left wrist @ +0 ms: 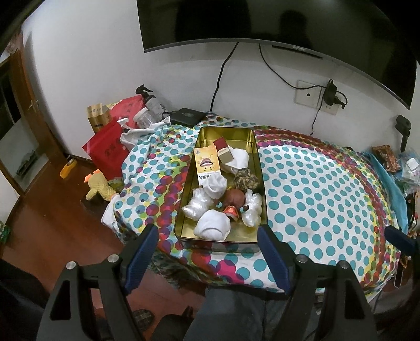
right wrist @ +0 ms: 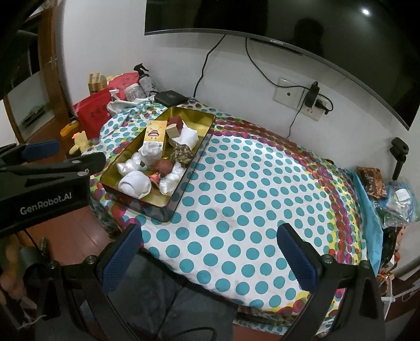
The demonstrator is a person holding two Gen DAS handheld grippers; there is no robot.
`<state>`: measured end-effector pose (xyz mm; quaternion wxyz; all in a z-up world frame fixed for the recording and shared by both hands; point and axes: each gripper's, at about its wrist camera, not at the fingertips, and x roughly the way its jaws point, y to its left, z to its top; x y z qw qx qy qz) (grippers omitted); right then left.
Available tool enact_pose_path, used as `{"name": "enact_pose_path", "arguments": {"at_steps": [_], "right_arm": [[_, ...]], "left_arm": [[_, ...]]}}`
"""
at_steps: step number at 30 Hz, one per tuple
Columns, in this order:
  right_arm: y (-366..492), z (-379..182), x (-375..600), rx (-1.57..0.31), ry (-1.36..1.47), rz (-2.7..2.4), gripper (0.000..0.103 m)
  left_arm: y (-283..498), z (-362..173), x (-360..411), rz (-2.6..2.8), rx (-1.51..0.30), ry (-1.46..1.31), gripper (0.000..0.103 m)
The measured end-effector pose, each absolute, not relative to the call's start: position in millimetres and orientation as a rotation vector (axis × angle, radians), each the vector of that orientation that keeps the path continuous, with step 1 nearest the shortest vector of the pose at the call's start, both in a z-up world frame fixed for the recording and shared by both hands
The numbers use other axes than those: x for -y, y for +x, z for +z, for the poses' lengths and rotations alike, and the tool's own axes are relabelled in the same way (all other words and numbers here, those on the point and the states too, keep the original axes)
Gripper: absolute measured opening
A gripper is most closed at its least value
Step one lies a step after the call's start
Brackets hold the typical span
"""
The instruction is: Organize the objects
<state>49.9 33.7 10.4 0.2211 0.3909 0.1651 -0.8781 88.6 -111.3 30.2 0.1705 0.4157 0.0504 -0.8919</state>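
Observation:
A gold tin tray (left wrist: 225, 130) lies on the dotted cloth, left of the table's middle. Inside it are a yellow carton (left wrist: 207, 164), a red-and-beige box (left wrist: 224, 152), rolled white socks (left wrist: 214, 225), a rope ball (left wrist: 245, 178), a brown ball (left wrist: 233, 198) and crumpled clear plastic. My left gripper (left wrist: 208, 233) is open, its fingers straddling the tray's near end from above, holding nothing. The right wrist view shows the same tray (right wrist: 194, 115) at upper left, with the left gripper (right wrist: 80, 152) beside it. My right gripper (right wrist: 210, 230) hangs open and empty over the cloth near the front edge.
A television (left wrist: 262, 21) hangs on the wall with cables running to a socket (left wrist: 308, 91). A black box (left wrist: 186, 116), jar, spray bottle and red bags (left wrist: 105, 147) crowd the back left. A yellow plush toy (left wrist: 99, 186) lies on the floor. Bags (right wrist: 393, 199) pile at the table's right edge.

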Motion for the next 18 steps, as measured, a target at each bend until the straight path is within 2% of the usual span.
{"name": "enact_pose_path", "arguments": {"at_steps": [9,18], "right_arm": [[54.2,11.5,-31.6,-0.463,1.072,-2.427,0.102],[47.0,21.8,-38.7,-0.482,1.113,-2.508,0.102]], "left_arm": [[85.7,31.5,105.7,-2.551,-0.11,1.188,0.08],[91.2,35.2,119.0,-2.516,-0.202,1.189,0.08]]}}
